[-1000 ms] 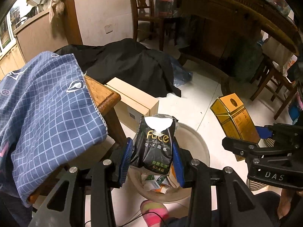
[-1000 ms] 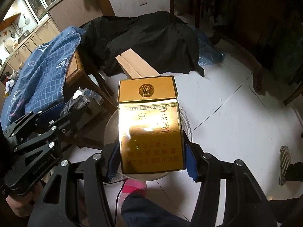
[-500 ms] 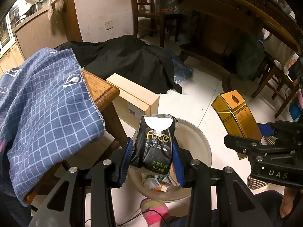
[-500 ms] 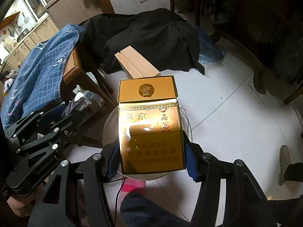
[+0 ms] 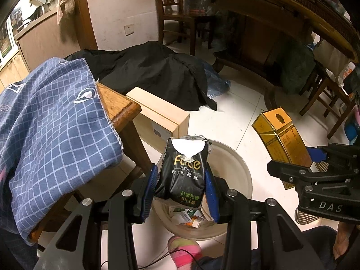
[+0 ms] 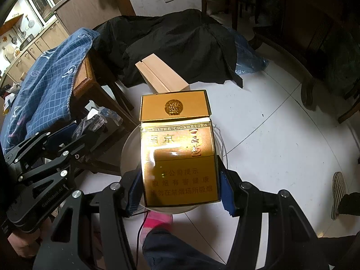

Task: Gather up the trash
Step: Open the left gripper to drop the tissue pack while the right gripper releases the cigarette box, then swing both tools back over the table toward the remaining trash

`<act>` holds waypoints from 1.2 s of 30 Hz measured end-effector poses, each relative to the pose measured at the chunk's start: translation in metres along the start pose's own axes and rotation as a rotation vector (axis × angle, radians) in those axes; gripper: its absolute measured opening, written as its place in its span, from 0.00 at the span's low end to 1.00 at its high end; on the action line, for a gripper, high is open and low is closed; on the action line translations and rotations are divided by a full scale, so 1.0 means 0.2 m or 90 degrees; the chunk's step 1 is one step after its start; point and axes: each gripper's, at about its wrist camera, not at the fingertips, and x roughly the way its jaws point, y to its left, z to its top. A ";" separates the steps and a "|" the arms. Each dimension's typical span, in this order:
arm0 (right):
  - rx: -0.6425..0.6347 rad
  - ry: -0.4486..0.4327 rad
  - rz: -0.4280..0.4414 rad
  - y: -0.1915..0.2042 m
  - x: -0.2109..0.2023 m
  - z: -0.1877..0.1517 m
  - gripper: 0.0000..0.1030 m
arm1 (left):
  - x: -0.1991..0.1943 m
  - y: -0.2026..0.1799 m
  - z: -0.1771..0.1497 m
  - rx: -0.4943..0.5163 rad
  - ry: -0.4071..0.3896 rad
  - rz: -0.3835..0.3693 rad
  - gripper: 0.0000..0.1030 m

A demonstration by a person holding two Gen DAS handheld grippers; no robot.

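White tile floor [image 6: 281, 135], bin [image 5: 238, 171] beside table edge [image 5: 126, 112], left hand-held gripper [image 5: 181, 193] grasping tissue pack [image 5: 183, 175], right hand-held gripper [image 6: 180, 191] grasping cigarette carton [image 6: 177, 148]

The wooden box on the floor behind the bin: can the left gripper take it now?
Probably not. The left gripper is already shut on the black tissue pack above the bin, so it would have to drop that before reaching the wooden box.
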 end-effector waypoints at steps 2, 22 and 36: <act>0.001 0.001 0.000 0.00 0.00 0.00 0.53 | 0.00 0.00 0.00 0.001 0.000 0.000 0.40; 0.011 -0.025 -0.005 -0.02 -0.05 0.02 0.66 | -0.01 0.02 0.01 -0.001 -0.010 0.018 0.69; -0.033 -0.100 0.016 0.07 -0.22 0.03 0.66 | -0.14 0.09 0.02 -0.003 -0.035 0.025 0.71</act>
